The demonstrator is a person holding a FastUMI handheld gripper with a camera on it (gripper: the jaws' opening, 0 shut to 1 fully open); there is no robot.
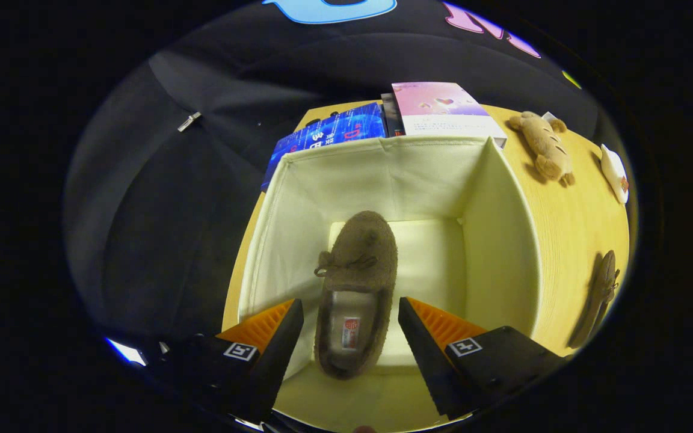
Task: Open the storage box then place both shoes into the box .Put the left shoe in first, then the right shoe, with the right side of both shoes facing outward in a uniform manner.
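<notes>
A cream fabric storage box (503,228) stands open on the wooden table, and I look down into it. A brown fuzzy moccasin shoe (358,264) lies on the box floor, toe pointing away, its heel between my fingers and lower than them. My gripper (351,322) hangs open over the box's near side, its two black and orange fingers (277,337) spread wider than the shoe and not touching it. A second brown shoe (599,294) lies on the table to the right of the box, outside it.
Beyond the box lie a blue book (334,132) and a pink book (443,108). A brown plush toy (542,144) and a white object (614,171) sit on the wooden table (569,228) at the far right. Black cloth hangs left of the table.
</notes>
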